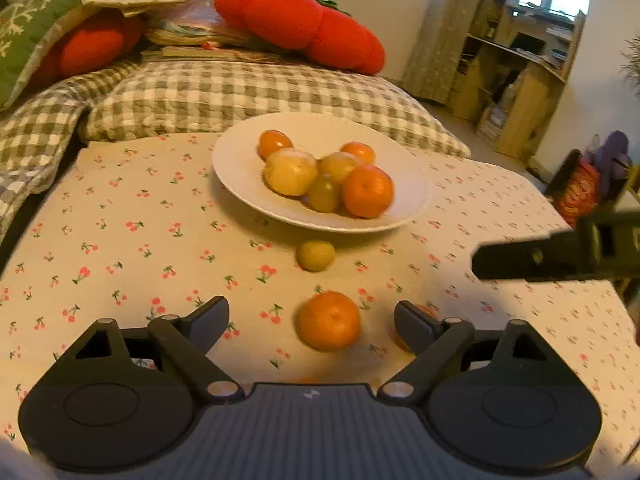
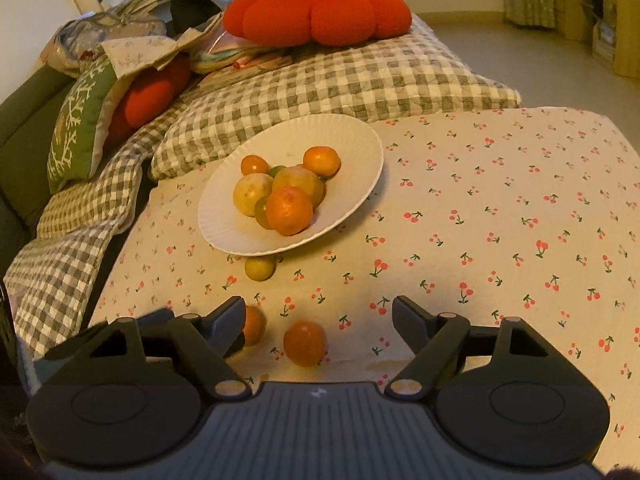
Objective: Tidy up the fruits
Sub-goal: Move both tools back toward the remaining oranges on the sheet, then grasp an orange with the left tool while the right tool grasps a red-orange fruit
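From the left wrist view, the left gripper [image 1: 312,316] is hovering over the table [image 1: 120,240], which is wearing a cherry-print cloth, and its fingers [image 1: 208,316] are standing wide apart. An orange mandarin [image 1: 328,320] is lying on the cloth between them, and neither finger is touching it. Farther on, a small green fruit [image 1: 316,255] is sitting alone, just short of the white plate [image 1: 240,168]. The plate is carrying a heap of fruit: orange mandarins, yellowish round ones and a green one. Over on the right, the dark body of the right gripper [image 1: 560,256] is poking into the picture. Behind the table a checked quilt [image 1: 240,92] is lying, with a red tomato-shaped cushion [image 1: 296,20] on top of it.

Switching to the right wrist view, the right gripper [image 2: 318,320] is pointing down at the same cloth, fingers [image 2: 228,320] apart and gripping nothing. A mandarin [image 2: 305,343] is lying in the gap, nearer the left finger, clear of both. A second mandarin [image 2: 254,326] is peeking out half hidden behind that left finger; whether it is touching the finger I cannot tell. The little green fruit [image 2: 260,267] is resting right at the near edge of the plate [image 2: 224,232], and the piled fruit is sitting toward the plate's middle
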`<action>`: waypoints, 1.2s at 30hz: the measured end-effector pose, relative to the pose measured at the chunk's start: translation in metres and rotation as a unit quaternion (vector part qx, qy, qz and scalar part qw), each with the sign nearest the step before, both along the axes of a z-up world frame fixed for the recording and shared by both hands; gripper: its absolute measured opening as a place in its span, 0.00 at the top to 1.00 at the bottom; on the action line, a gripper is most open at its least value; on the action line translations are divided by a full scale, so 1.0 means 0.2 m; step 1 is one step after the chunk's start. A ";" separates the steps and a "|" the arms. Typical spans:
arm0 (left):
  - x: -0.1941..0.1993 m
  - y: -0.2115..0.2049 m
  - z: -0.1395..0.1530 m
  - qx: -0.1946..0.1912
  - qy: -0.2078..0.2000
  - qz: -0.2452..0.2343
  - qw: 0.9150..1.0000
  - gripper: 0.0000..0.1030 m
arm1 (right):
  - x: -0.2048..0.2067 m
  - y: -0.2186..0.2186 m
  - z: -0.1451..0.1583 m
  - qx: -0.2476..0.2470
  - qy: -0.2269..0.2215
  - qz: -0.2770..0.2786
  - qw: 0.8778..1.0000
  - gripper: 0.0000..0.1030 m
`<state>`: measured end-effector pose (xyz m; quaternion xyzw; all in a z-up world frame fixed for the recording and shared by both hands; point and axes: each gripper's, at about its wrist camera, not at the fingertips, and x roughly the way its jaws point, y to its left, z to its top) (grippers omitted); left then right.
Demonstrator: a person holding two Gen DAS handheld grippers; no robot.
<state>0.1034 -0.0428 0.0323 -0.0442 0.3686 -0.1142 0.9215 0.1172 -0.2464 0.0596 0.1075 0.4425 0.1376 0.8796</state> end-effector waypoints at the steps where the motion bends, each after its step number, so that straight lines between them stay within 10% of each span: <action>1: 0.01 0.00 0.00 -0.003 -0.002 0.000 1.000 0.26 | 0.00 0.01 0.00 -0.001 0.002 0.004 1.000 0.30; 7: 0.04 -0.04 -0.05 0.002 0.010 -0.031 0.999 0.74 | 0.02 0.02 -0.03 -0.005 0.016 0.018 1.000 0.47; 20: 0.04 0.16 0.03 -0.073 0.041 0.029 0.996 0.76 | 0.02 0.21 -0.15 -0.066 0.022 0.110 0.991 0.64; 36: 0.04 0.19 0.03 -0.078 0.060 0.038 0.994 0.76 | 0.04 0.28 -0.18 -0.118 0.002 0.124 0.985 0.76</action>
